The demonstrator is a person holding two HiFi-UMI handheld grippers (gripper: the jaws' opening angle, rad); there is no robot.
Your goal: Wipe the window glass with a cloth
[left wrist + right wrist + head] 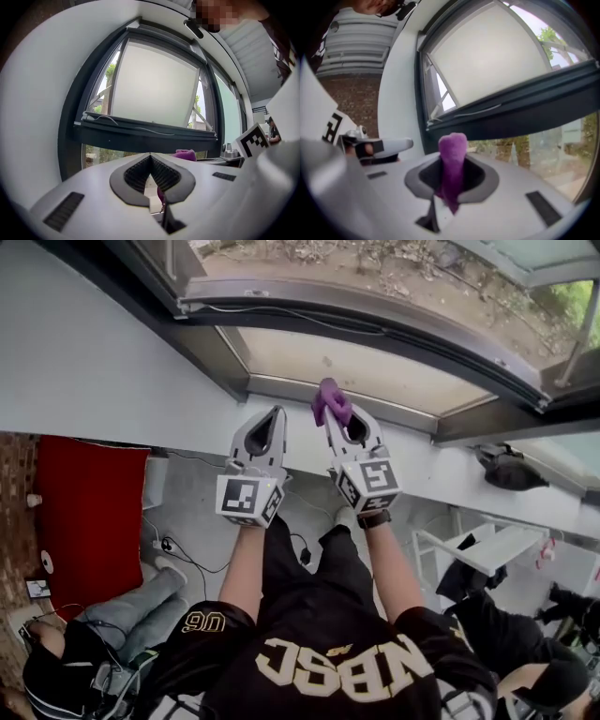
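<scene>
**Grippers up side by side, purple cloth (330, 399) pinched in the right one**

Held both up on bare forearms (242, 570), marker cubes facing back toward the head camera, jaws pointing up and away. Had the left gripper (276, 414) fully closed: pad tips met at the front, with only a teardrop gap behind them and nothing gripped there. Carried it just beside the right gripper (339, 420), near but not touching. Had that one closed on the cloth, a narrow bunched strip clamped between the pads, its rounded end standing up past the fingertips and a short tail hanging out behind the pads.

Showed, from the head camera, the cloth's end against the foot of the window, where the white wall (84, 352) met the sill. Could not tell from any view whether the cloth touched sill, frame or glass.

Showed farther off the dark frame (375, 320) of a sash tilted open, its horizontal bar crossing both gripper views. Gave only a pale, blank look through the window glass (356, 367) above that bar, and trees (520, 150) and ground outside below it.
</scene>
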